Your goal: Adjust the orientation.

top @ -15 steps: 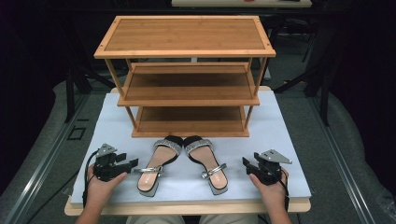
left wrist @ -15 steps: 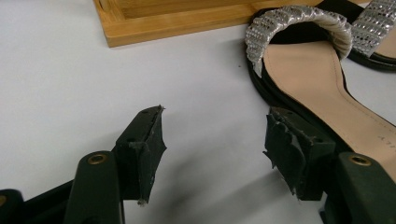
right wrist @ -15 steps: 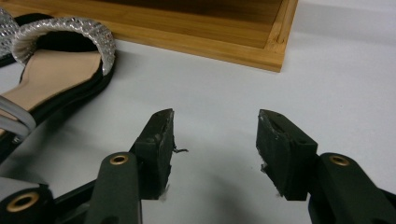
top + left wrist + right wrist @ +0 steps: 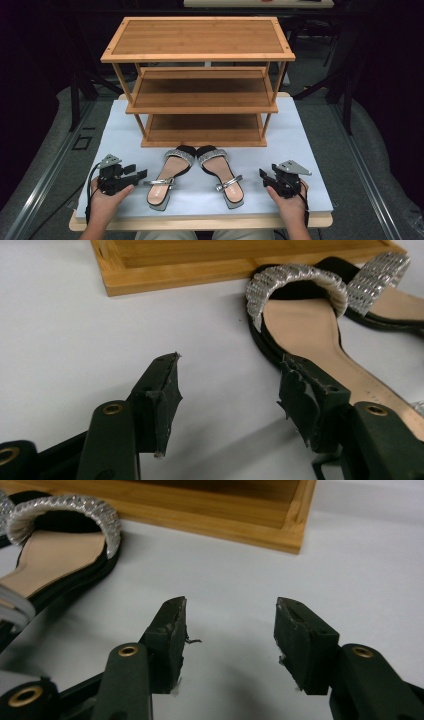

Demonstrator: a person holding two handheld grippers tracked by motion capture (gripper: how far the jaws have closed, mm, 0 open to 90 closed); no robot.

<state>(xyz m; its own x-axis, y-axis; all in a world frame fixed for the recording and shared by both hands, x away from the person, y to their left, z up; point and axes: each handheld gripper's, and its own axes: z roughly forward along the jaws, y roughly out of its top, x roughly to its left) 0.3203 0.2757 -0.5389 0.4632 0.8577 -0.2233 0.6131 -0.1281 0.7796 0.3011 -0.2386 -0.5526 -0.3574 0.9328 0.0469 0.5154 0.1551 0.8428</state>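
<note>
white table [image 4: 310, 150]: sandals [image 4: 196, 175] before the rack [image 4: 200, 90], both grippers' jaws apart, empty; approach stage, next grasp a sandal.

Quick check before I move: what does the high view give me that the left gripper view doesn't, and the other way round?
High view alone: the rack's top and middle shelves, the right gripper, both hands, both sandals heel to toe. Left gripper view alone: its own open jaws up close, nothing between them, one jaw in front of the left sandal's footbed. Shared: the white table, the rack's bottom shelf, both sandals' sparkly straps, the left gripper.
</note>
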